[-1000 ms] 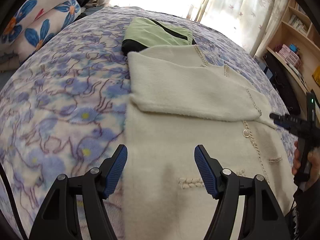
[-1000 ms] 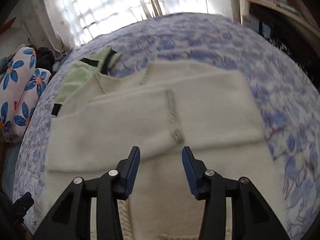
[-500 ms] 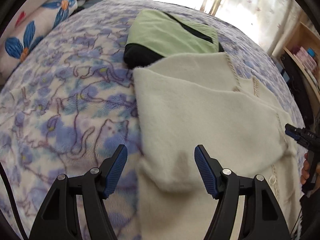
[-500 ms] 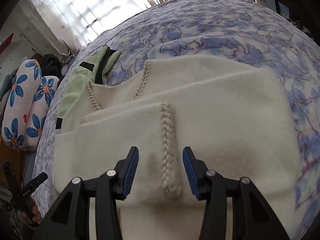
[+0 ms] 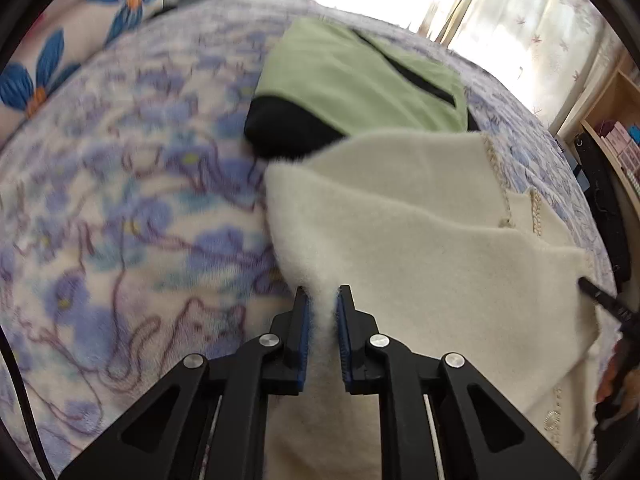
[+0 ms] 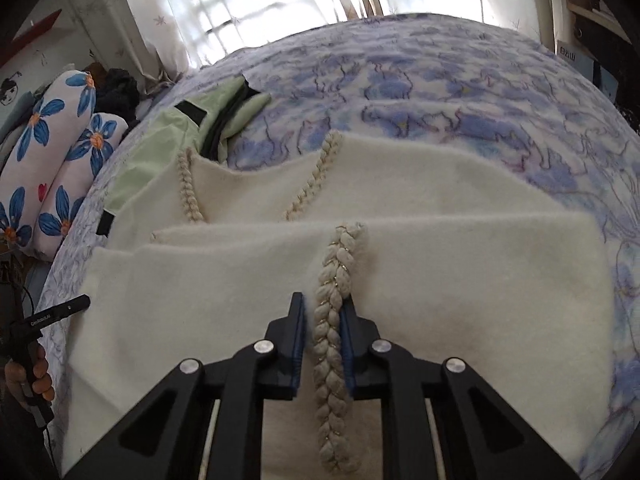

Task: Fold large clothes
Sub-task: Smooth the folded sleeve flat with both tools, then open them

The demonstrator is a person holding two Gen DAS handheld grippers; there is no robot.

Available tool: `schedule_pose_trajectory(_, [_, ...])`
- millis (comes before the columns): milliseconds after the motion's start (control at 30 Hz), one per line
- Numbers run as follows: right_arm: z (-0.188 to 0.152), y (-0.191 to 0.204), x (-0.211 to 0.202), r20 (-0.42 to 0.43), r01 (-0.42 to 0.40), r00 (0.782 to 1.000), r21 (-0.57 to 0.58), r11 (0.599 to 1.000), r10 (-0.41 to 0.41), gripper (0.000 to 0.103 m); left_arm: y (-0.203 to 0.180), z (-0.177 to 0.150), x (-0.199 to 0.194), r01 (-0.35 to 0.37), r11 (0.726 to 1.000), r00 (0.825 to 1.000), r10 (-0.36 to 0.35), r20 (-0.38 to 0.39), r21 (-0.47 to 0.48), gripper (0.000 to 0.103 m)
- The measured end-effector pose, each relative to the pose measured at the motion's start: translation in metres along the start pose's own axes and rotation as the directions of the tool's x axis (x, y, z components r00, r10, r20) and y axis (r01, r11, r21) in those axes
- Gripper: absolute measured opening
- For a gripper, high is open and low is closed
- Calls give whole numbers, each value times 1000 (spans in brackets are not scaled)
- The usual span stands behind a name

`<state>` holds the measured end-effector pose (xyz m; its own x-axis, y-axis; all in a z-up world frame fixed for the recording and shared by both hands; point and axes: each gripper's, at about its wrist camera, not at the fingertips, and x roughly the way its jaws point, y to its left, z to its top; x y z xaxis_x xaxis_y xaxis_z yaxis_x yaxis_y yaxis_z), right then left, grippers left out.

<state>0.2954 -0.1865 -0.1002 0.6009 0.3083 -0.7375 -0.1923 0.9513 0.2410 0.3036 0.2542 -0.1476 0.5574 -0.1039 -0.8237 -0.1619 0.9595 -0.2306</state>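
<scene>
Floral bedspread (image 5: 120, 220) – flower-print pillows (image 6: 52, 152), sheer curtains (image 6: 248, 0).

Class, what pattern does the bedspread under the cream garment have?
Blue and purple flowers on a pale ground, on the bedspread; clearest in the right wrist view.

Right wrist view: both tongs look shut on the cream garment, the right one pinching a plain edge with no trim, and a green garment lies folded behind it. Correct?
Not quite. In the right wrist view the right tongs are shut on the braided trim of the cream garment, not a plain edge. The rest holds: the left tongs pinch the fabric too, and the green garment lies behind.
</scene>
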Motion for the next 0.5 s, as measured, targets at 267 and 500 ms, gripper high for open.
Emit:
schedule_pose_trajectory(267, [-1, -1, 51, -73, 181, 981, -26, 983, -182, 21, -14, -6, 8, -115, 993, 990, 112, 85, 35, 11])
schedule_pose_trajectory(500, [-13, 8, -5, 2, 156, 988, 19, 988, -156, 29, 12, 1, -20, -103, 993, 994, 105, 32, -56, 36])
